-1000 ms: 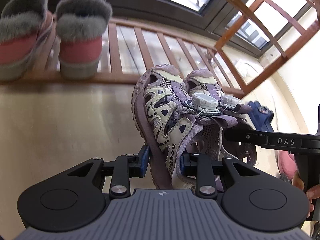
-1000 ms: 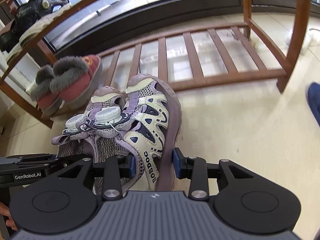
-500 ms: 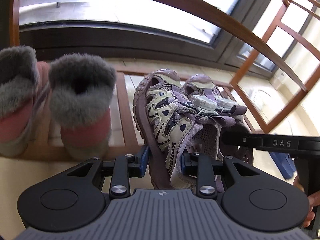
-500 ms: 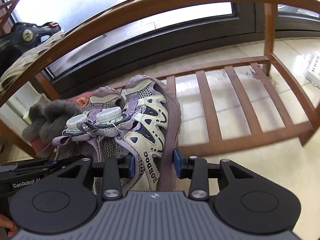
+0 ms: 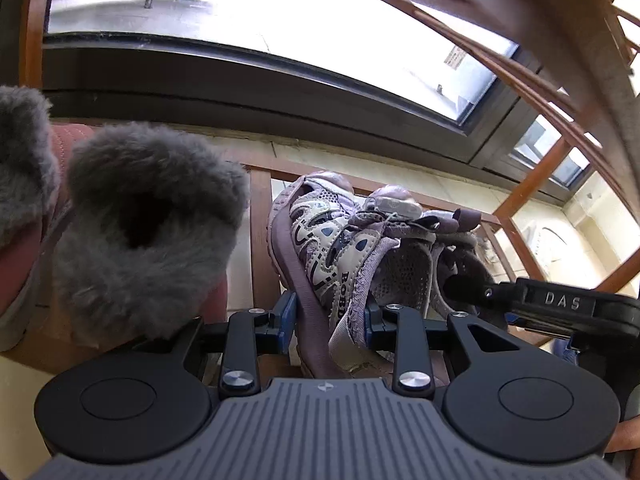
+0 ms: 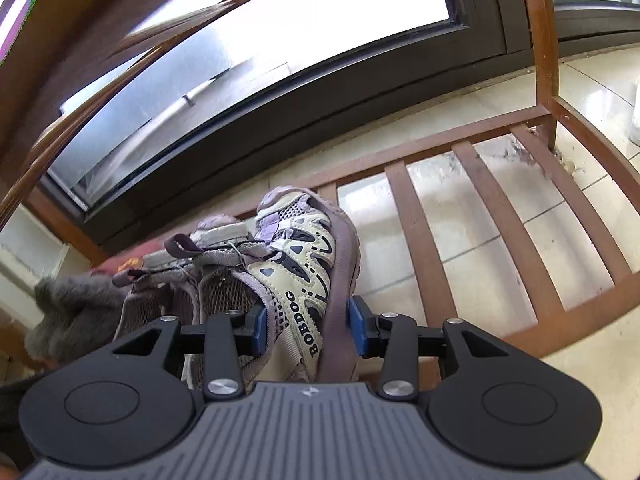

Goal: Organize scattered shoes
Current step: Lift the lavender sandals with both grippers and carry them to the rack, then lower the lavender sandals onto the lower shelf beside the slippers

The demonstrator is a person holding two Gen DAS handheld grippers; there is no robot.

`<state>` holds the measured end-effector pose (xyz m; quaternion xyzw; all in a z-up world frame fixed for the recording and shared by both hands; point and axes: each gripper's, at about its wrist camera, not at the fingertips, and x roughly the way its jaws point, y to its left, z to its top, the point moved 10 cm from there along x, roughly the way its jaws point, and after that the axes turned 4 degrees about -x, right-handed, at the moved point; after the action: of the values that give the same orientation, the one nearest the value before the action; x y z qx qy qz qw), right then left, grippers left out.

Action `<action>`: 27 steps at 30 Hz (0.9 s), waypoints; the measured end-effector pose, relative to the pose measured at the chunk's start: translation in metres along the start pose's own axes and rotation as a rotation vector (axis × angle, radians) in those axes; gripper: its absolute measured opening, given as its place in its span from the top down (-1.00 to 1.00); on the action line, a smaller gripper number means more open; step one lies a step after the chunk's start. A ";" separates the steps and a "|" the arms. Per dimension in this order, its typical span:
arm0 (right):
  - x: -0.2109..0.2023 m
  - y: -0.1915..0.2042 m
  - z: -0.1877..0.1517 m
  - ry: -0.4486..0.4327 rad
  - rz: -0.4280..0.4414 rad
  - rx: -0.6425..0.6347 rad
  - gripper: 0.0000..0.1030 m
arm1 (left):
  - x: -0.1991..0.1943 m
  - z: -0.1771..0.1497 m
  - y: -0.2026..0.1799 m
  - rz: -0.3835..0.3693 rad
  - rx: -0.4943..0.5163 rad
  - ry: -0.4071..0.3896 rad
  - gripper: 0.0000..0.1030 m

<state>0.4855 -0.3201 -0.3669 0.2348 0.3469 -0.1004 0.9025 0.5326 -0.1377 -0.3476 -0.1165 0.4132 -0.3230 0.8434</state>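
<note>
Each claw grips one purple sandal of a pair by the heel wall. The left claw (image 5: 327,318) is closed on the left sandal (image 5: 320,240); the right claw (image 6: 307,326) is closed on the right sandal (image 6: 304,264). In both cases the blue pads pinch only the side wall and sole edge — a narrow, soft bite.

The pair sits over the lowest slatted shelf (image 6: 416,224) of the wooden shoe rack, toes pointing toward the window wall. Whether the soles already rest on the slats cannot be determined.

Hazards from this state:

- Collision. The grey fur-lined boot (image 5: 148,236) stands just beside the left sandal. A leftward drift would likely push it along or off the shelf.
- Snagging. The sandals' cords and dial closures lie against each other; separating the claws unevenly may drag one shoe askew.
- Tipping. Releasing before the soles lie flat would probably let a sandal roll onto its side or lodge a toe between slats.
- Overhead clearance — the upper rail passes close above, so lifting during withdrawal risks a knock.
</note>
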 end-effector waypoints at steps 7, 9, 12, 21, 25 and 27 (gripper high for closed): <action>0.012 -0.009 -0.004 -0.019 0.004 0.035 -0.02 | 0.018 0.003 0.000 0.048 -0.005 0.000 0.32; 0.012 -0.010 -0.003 -0.026 0.009 0.042 -0.03 | 0.019 0.003 0.000 0.049 -0.002 -0.003 0.31; 0.010 -0.009 -0.003 -0.033 0.011 0.039 -0.05 | 0.020 0.005 0.000 0.045 -0.021 0.002 0.26; -0.003 -0.011 -0.006 -0.030 -0.013 0.036 -0.14 | 0.010 0.004 -0.007 0.040 -0.039 0.004 -0.26; -0.013 -0.013 -0.006 -0.029 -0.027 0.031 -0.16 | 0.004 0.001 -0.006 0.056 -0.045 0.005 -0.27; -0.019 -0.013 -0.006 -0.028 -0.035 0.029 -0.16 | 0.002 0.001 -0.005 0.062 -0.050 0.006 -0.27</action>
<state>0.4639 -0.3285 -0.3628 0.2401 0.3367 -0.1244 0.9019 0.5315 -0.1427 -0.3458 -0.1235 0.4272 -0.2867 0.8485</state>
